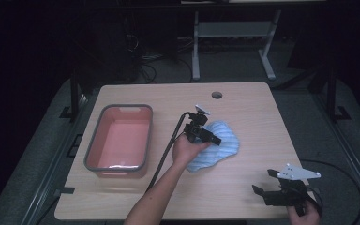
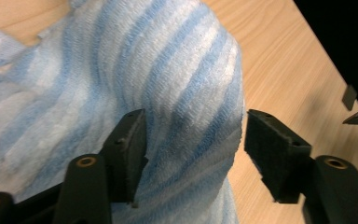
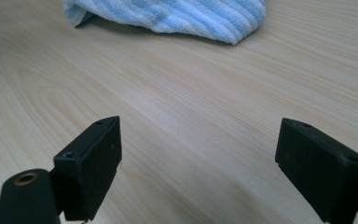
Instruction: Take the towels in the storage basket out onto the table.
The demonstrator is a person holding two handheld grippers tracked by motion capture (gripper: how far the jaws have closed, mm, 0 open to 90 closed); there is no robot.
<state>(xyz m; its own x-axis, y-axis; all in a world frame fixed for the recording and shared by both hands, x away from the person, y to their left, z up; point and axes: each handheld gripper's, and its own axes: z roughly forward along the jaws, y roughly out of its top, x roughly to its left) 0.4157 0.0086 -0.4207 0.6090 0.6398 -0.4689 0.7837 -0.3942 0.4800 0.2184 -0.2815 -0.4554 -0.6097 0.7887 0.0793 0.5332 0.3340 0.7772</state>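
**Mia:** What is closest to us?

**Ben:** In the left gripper view, the two black jaws of the left gripper (image 2: 191, 161). They are apart. A raised fold of the striped cloth (image 2: 135, 79) sits between them. One jaw touches the fold. The other jaw has a gap beside it. So it is not squeezing the cloth yet.

**Mia:** Which way does the fold go?

**Ben:** It runs away from the jaws, up and over like a little hill. The jaws stand on either side of it. I think a squeeze would catch it.

**Mia:** Where is the cloth on the table?

**Ben:** From the high view, the cloth (image 1: 222, 140) lies crumpled near the middle of the table (image 1: 243, 192). The left gripper (image 1: 215, 139) is right on top of it.

**Mia:** And the other one?

**Ben:** The right gripper (image 1: 265, 181) is near the front right corner, well apart from the cloth. Its jaws are wide open and hold nothing. In its own view I see bare wood between them, and the cloth (image 3: 177, 16) far ahead.

**Mia:** So the left one is nearer.

**Ben:** Yes, much nearer.

**Mia:** What else is there?

**Ben:** A pink tub (image 1: 143, 117) with a grey rim, on the left side of the table. I can't see anything in it. The tabletop is light wood with a round hole (image 1: 217, 95) near the back. The room behind is dark, with a grey stand (image 1: 232, 30) and some cables on the floor.
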